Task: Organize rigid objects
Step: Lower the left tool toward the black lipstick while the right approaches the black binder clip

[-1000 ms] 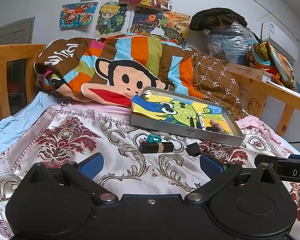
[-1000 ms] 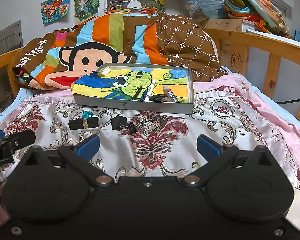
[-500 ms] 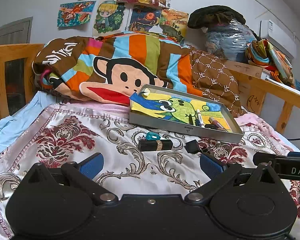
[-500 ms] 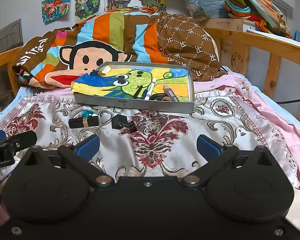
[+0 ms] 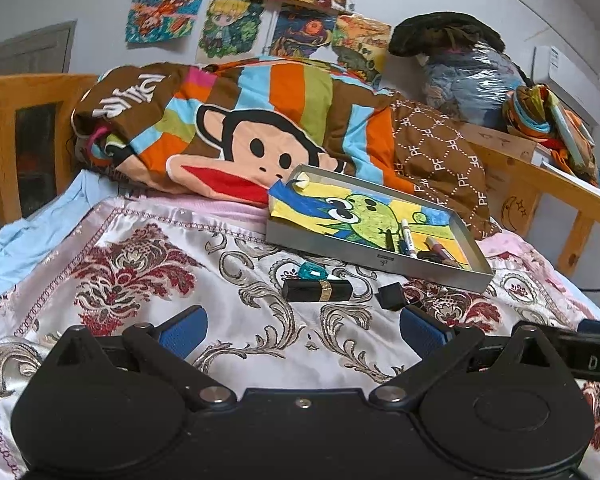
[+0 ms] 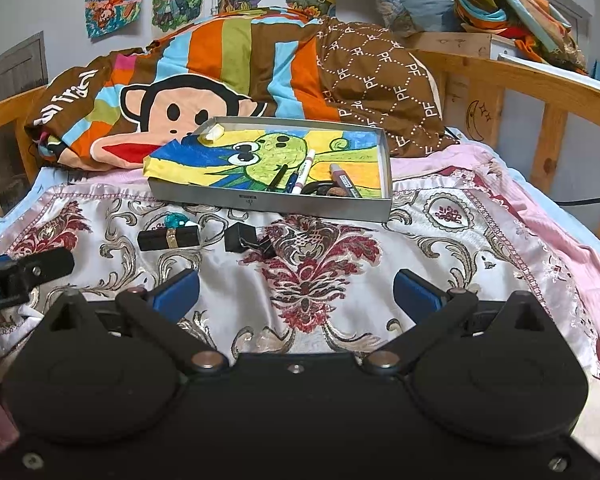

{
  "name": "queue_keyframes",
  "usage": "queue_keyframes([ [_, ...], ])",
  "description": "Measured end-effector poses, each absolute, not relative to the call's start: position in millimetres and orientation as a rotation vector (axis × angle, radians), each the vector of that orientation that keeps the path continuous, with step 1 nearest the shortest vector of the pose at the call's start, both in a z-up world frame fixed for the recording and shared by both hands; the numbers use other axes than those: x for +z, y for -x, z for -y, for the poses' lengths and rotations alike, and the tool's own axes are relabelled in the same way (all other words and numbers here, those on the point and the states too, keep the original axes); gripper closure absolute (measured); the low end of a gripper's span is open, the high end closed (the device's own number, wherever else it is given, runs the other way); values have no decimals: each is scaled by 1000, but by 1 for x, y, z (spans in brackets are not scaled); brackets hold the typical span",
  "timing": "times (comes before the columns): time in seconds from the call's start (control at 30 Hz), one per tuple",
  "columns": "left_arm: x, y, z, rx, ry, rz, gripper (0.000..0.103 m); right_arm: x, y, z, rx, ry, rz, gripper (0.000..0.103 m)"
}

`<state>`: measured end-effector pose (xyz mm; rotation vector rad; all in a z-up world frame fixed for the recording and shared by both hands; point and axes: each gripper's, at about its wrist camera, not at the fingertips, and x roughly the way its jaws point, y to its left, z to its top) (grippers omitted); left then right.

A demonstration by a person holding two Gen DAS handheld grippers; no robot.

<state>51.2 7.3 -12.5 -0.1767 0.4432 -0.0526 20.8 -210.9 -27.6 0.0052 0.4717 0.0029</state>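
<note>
While both the left gripper [image 5: 302,326] and right gripper [image 6: 296,292] are gaping wide over the bed, a black-and-gold lipstick tube [image 6: 169,237] is lying near the grey metal tray [image 6: 276,200].

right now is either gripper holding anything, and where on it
Nothing is held. The left gripper and right gripper are both open over the bedspread, short of the lipstick tube.

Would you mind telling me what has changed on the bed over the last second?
Very little. The left claw has drifted slightly, so the scene sits a touch higher in its view; both claws stay open and empty, and nothing was gripped or released. The black lipstick tube, teal gem and binder clip lie where they were on the bedspread, the pens still in the metal tray.
</note>
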Motion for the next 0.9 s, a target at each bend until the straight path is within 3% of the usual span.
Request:
queue_keyframes([
  [0.9, -51, -209, 4, -222, 85, -582, 1, -68, -157, 202, 147, 131, -567, 0],
])
